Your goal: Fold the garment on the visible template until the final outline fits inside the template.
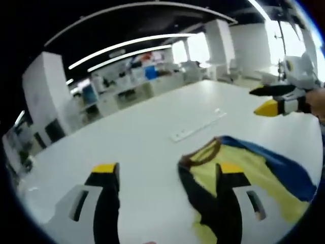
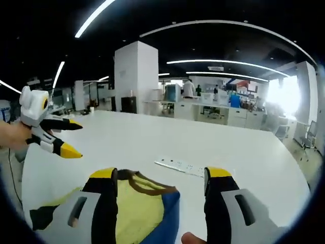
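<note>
Left gripper view: the left gripper (image 1: 167, 175) is seen with jaws spread wide, nothing between them; its right jaw overlaps the garment (image 1: 254, 173) in the picture, though contact cannot be confirmed. The garment, yellow with a blue part and a dark brown collar, is lying rumpled on the white table (image 1: 142, 127), to the right and near. The right gripper (image 1: 271, 99) is seen raised above the table at the far right, jaws apart and empty.

In the right gripper view the garment (image 2: 137, 208) is found near, low and left, between the spread jaws of the right gripper (image 2: 160, 183), with the left gripper (image 2: 63, 137) hovering to the left. A white power strip (image 2: 180, 166) is noted just beyond the garment.

No template outline can be made out on the table. It is judged that folding may be misplaced as a result, that a single-layer pinch may drag the cloth askew, and that the cloth may be pulled onto the power strip.
</note>
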Tool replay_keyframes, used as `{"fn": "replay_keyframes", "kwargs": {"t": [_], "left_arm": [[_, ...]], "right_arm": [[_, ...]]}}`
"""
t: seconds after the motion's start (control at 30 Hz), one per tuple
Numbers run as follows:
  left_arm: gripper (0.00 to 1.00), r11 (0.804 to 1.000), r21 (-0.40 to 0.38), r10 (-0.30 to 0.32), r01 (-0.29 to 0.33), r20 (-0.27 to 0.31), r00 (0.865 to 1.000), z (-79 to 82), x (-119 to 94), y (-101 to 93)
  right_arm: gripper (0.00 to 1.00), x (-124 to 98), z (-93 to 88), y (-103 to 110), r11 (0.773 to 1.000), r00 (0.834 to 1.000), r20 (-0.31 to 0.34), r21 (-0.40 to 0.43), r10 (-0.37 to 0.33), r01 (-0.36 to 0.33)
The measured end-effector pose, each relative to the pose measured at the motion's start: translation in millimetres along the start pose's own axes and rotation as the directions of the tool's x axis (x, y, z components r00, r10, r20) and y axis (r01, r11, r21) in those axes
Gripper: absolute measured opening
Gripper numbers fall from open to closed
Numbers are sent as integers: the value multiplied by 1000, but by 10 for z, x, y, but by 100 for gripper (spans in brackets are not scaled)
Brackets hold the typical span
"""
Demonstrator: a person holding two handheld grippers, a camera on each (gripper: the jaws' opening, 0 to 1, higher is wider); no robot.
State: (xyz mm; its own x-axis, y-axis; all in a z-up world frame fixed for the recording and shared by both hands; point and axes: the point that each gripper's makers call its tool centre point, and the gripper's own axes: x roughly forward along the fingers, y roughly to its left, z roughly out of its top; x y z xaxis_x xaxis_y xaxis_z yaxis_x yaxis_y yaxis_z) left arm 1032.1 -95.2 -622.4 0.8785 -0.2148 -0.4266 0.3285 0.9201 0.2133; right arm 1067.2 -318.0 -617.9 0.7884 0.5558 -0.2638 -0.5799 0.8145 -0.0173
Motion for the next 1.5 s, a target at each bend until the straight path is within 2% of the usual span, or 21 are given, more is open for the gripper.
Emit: {"fn": "replay_keyframes", "kwargs": {"t": [0.13,0.33,0.43,0.7,0.9,1.03,1.2,1.5], "left_arm": [[73,999,-47,-2,2,7,1000,-78,-250,-88],[72,998,-57,-10,11,20,1000,-138,-643,-232],[71,998,-70,-8,10,30,1000,-171,-850,-286],[70,988,-154,7,0,47,999,-360,-1496,-364],[70,988,-152,11,-4,48,999,-501,-1941,-430],[70,988,-157,15,-7,50,999,-563,-2135,-484],[71,980,-198,21,-10,56,998,-622,-2361,-582],[69,975,-220,24,-12,51,998,-735,-2621,-654]], "right_arm": [[68,-256,-34,103,999,1000,4,34,-5,5],[66,-692,33,310,998,1000,24,66,-19,17],[66,-912,8,390,997,999,28,74,-32,30],[64,-1494,-178,690,993,999,7,106,-49,48],[63,-1939,-346,860,992,998,-23,115,-56,58],[63,-2140,-396,910,989,997,-29,130,-70,73],[62,-2382,-425,958,985,994,-40,135,-101,105],[61,-2608,-450,997,982,992,-42,140,-121,125]]}}
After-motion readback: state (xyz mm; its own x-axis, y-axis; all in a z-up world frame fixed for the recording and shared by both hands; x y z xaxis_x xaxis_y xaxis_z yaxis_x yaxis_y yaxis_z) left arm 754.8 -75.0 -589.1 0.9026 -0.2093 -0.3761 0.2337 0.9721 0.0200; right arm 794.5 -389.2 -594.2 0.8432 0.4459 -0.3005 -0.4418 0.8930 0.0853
